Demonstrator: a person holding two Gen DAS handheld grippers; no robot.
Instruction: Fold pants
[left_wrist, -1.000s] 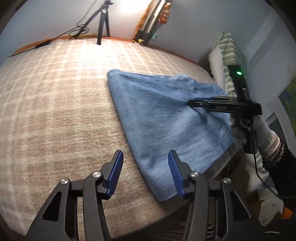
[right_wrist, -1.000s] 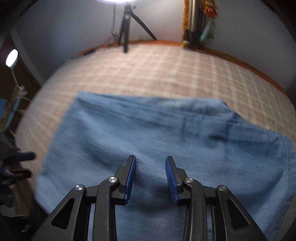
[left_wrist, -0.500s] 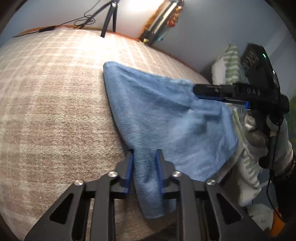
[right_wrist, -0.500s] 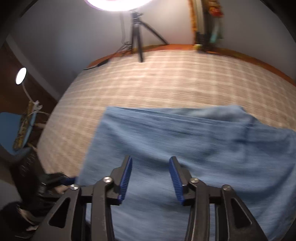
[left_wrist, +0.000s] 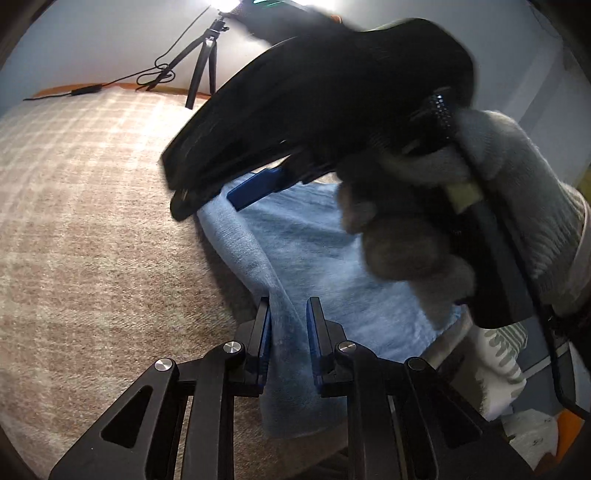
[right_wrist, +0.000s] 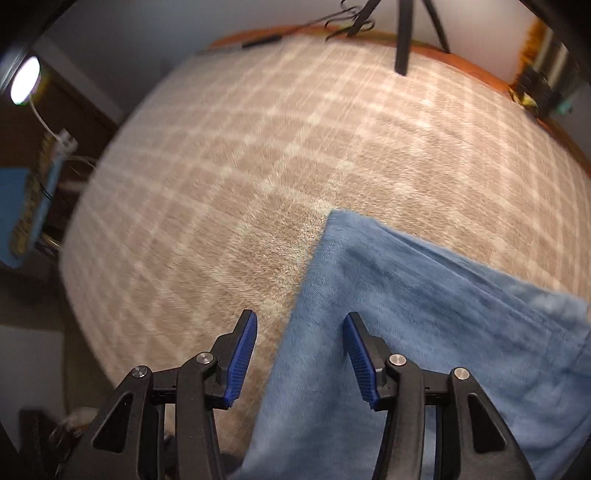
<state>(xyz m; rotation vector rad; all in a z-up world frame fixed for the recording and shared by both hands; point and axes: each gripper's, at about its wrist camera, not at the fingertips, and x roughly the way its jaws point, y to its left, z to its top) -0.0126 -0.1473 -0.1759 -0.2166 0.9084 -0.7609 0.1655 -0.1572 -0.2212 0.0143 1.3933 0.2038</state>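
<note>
Left gripper (left_wrist: 288, 332) is pinched narrow on the near edge of the blue pants (left_wrist: 332, 258), a fold of cloth bunched between its pads at the near bed edge. The pants lie on the checked bedspread (left_wrist: 92, 221), their left edge running away from this gripper toward a far corner. In the right wrist view the right gripper (right_wrist: 299, 354) is wide open, holding nothing, straddling that same edge farther up, pants (right_wrist: 424, 314) under its right pad, bedspread (right_wrist: 258, 147) under its left. Far corner lies ahead, slightly right. The right gripper looks nearer the corner, so it likely grabs there. The gloved right hand (left_wrist: 461, 206) blocks most of the left view.
</note>
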